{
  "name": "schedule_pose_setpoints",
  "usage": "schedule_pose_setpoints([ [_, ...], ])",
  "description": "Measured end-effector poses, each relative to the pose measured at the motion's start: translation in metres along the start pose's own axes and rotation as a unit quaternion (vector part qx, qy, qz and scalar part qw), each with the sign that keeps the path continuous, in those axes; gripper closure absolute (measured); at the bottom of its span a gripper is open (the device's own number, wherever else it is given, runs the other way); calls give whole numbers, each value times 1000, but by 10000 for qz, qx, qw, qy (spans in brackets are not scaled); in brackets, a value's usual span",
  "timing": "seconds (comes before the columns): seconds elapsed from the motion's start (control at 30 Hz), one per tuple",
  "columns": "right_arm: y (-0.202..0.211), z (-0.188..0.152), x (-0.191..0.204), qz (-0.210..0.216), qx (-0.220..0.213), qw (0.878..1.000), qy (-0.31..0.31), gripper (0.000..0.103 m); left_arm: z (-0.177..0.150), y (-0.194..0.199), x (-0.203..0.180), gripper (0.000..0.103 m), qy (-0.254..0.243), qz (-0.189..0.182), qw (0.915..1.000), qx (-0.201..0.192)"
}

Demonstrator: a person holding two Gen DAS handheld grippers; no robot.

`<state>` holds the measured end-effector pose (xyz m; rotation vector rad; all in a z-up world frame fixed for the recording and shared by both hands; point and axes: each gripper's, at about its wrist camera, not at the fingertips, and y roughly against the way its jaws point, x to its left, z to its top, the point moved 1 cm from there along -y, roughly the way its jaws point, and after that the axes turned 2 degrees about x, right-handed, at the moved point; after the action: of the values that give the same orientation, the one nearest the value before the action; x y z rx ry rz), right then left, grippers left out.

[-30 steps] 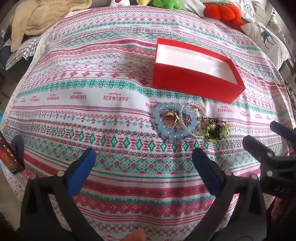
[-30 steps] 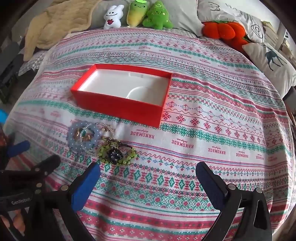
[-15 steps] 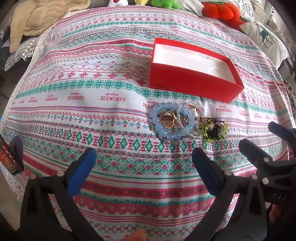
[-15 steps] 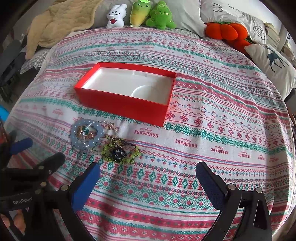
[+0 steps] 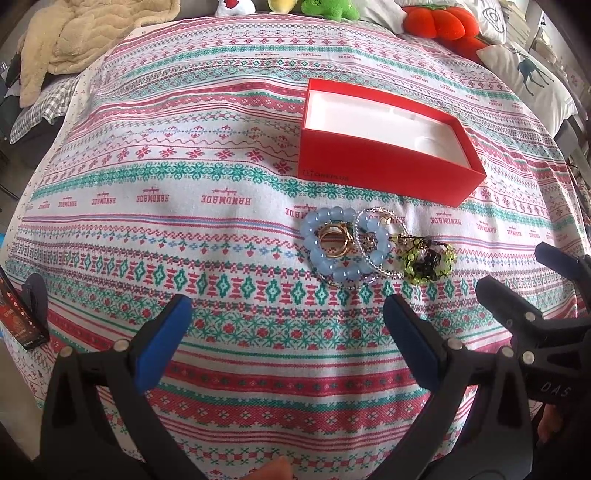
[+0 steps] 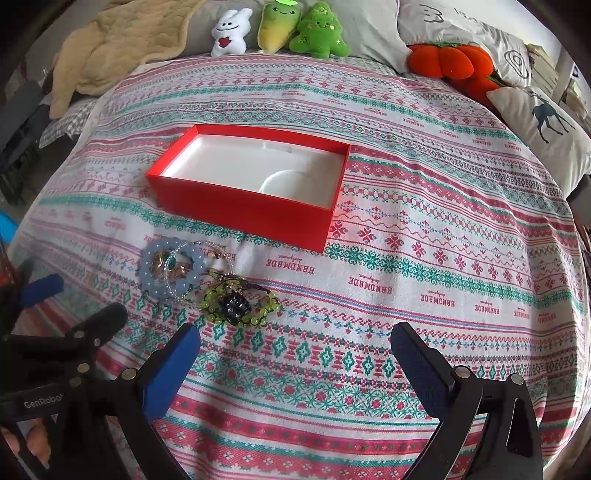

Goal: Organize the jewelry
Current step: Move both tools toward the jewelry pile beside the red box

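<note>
Nearest to us, our left gripper [image 5: 286, 310] hangs above the patterned cloth [image 5: 147, 177] with its jaws spread wide and nothing between them. Our right gripper [image 6: 295, 339] is likewise wide and empty, alongside the left one.

Just past the tips lies the jewelry, all in one tangled heap on the cloth. The blue bracelet [image 5: 332, 245] of pale beads rings a couple of gold rings [image 5: 334, 240]; a thin silver chain [image 5: 373, 254] overlaps it, and the green bracelet [image 5: 428, 258] with a dark knot at its middle touches the chain on the right. We cannot tell how far the pieces are hooked into one another.

Beyond the heap, close but not touching, sits the red box [image 6: 236, 206], lid off, its white liner bare.

At the far edge are plush toys [image 6: 280, 29], an orange cushion [image 6: 450, 62] and pillows, none of them part of the job.

We judge the task barely begun: nothing is in the box, nothing is gripped, and every piece is yet to be lifted and placed. Separating the overlapped pieces looks the fiddly part.
</note>
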<state>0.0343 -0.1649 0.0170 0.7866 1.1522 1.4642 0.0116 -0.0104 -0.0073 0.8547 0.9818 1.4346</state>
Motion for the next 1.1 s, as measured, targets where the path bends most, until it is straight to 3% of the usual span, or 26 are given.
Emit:
schedule_pose_setpoints([
  [0.1,0,0,0,-4,2,10000,0,0,0,1,0,0,-14,0,9999,-99],
  [0.77,0,1,-3,-32,-6,10000,-7,0,0,1,4,0,-133,-95,9996,249],
  [0.93,1,3,-9,-32,4,10000,-20,0,-3,-1,8,0,-251,-308,9983,432],
  [1.1,-2,14,-22,151,91,9997,-170,0,1,-2,15,0,-280,-599,9974,300],
])
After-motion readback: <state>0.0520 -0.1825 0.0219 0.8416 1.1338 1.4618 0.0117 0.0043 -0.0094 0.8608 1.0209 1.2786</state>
